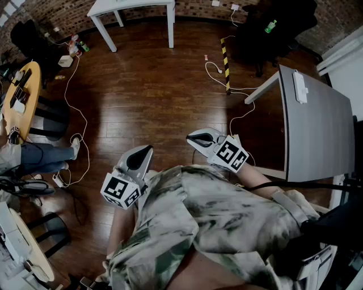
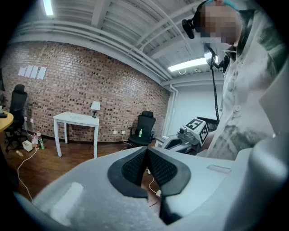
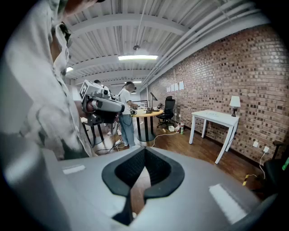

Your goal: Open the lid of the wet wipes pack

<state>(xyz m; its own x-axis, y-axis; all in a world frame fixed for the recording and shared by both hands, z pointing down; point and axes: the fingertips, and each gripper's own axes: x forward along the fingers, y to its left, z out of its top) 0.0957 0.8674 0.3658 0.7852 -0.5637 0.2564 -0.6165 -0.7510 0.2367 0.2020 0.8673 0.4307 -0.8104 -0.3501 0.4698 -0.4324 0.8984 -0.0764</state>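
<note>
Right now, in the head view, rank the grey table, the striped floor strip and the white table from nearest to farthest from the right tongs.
1. Grey table, close on the right of the right tongs.
2. Striped floor strip, straight ahead, midway.
3. White table, farthest ahead, to the left.

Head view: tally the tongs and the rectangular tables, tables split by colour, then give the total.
Tongs: 2, the left tongs and the right tongs
White rectangular table: 1
Grey rectangular table: 1
Total: 4
</note>
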